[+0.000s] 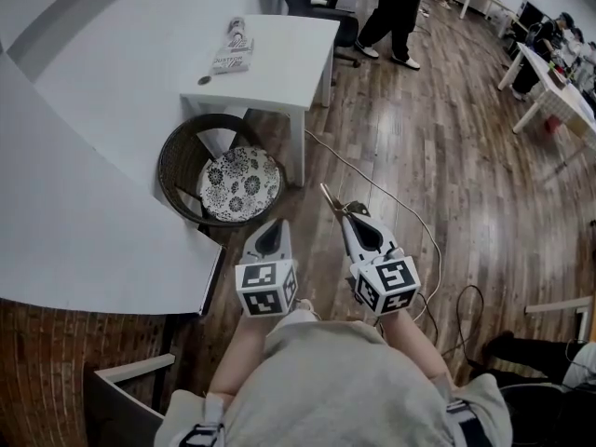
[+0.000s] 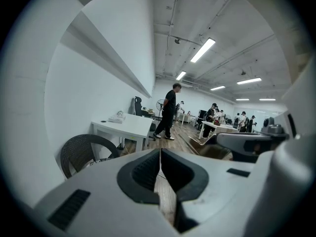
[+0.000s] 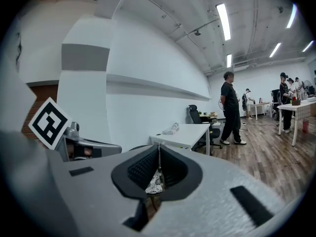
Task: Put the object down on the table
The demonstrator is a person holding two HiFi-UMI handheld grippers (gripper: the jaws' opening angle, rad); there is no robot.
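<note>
My right gripper (image 1: pixel 348 214) is shut on a thin tan strip-like object (image 1: pixel 331 196) that sticks out past its tips, above the wooden floor. From the left gripper view the same object (image 2: pixel 203 143) shows as a flat tan sliver at the right gripper's nose. In the right gripper view the pads meet on a thin edge. My left gripper (image 1: pixel 277 223) hangs beside it, shut with nothing in it; its pads touch at the tip (image 2: pixel 160 152). The white table (image 1: pixel 289 59) stands ahead, beyond both grippers.
On the table lie a packet (image 1: pixel 233 49) and a small dark disc (image 1: pixel 204 80). A wicker chair (image 1: pixel 177 156) with a patterned cushion (image 1: pixel 240 184) sits in front of it. A white curved counter (image 1: pixel 74 222) runs on the left. A cable (image 1: pixel 391 203) crosses the floor. A person (image 1: pixel 391 17) stands beyond.
</note>
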